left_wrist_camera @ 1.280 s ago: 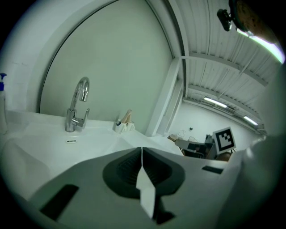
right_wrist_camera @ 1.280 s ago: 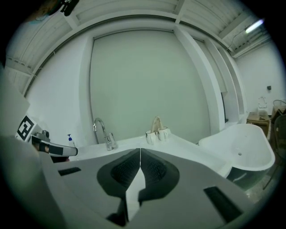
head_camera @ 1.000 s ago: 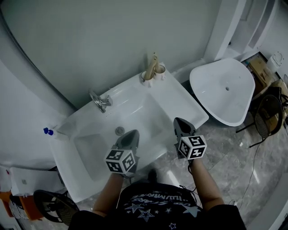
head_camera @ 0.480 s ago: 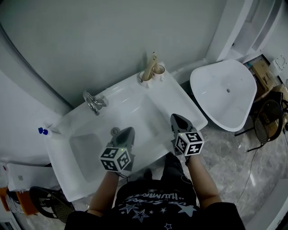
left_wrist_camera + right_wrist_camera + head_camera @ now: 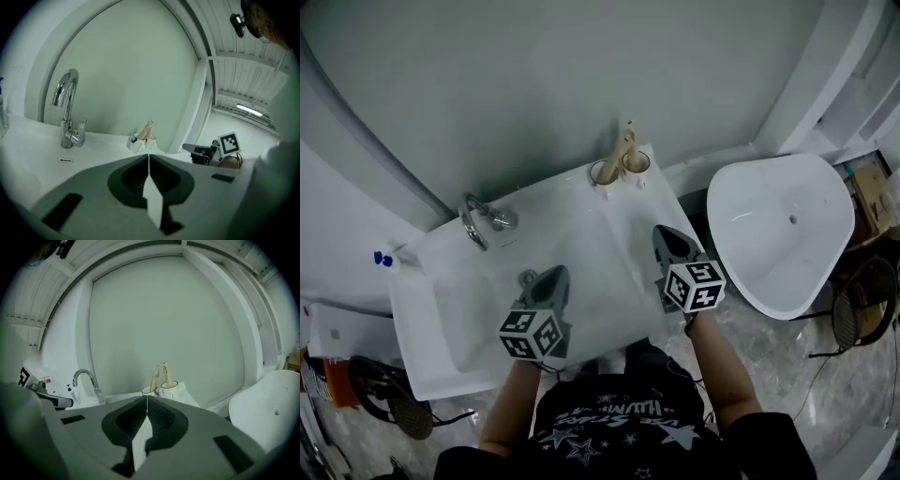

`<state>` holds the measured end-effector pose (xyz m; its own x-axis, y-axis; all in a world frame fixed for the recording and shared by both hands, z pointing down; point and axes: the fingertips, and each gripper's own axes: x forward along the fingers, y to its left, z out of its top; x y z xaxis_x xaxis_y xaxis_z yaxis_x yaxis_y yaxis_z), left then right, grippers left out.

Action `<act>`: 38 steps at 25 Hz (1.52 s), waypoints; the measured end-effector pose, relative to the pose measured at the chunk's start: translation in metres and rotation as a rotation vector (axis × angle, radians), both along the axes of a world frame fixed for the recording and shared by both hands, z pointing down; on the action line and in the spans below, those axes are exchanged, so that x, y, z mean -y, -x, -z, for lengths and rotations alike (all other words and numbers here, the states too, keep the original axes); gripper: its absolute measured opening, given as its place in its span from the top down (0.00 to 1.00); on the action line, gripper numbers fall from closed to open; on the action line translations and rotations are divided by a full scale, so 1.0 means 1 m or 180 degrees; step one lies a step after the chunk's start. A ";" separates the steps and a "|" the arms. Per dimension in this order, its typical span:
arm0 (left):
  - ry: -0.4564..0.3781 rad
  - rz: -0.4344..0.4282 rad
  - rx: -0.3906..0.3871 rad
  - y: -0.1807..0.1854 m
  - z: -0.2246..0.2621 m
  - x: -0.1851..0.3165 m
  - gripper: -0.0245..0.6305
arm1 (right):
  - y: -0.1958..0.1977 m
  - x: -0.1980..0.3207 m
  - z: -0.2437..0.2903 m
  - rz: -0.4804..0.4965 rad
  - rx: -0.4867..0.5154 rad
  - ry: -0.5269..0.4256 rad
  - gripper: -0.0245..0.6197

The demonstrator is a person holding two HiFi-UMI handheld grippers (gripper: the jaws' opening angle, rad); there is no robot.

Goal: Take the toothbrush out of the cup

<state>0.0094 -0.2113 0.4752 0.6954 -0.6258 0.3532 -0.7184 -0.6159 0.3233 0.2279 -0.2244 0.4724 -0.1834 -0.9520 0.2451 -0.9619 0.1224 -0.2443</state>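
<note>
Toothbrush [image 5: 623, 148] sits in the cup [image 5: 603, 173], top centre of the head view, at the back right corner of the sink [image 5: 581, 211], beige handle leaning up-right. Second cup [image 5: 636, 163] just beside it on the right, also with a beige handle in it. Left gripper [image 5: 553, 277] lower centre-left over the bowl, jaws pressed together, nothing between. Right gripper [image 5: 667, 239] centre-right near the sink's right edge, jaws pressed together, empty. Both well apart from the cups. Faucet [image 5: 476, 221] centre-left, white basin [image 5: 778, 225] far right
</note>
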 end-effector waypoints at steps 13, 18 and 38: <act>-0.0229 0.0718 0.0066 -0.030 0.017 0.033 0.93 | -0.058 0.087 0.007 0.0421 -0.0126 0.0015 0.94; -0.0238 0.0933 0.0077 -0.031 0.014 0.042 0.93 | -0.060 0.116 0.005 0.0559 -0.0174 0.0020 0.94; -0.0145 0.1710 0.0206 -0.005 -0.007 0.085 0.93 | -0.055 0.207 -0.031 0.0746 -0.0320 0.0277 0.79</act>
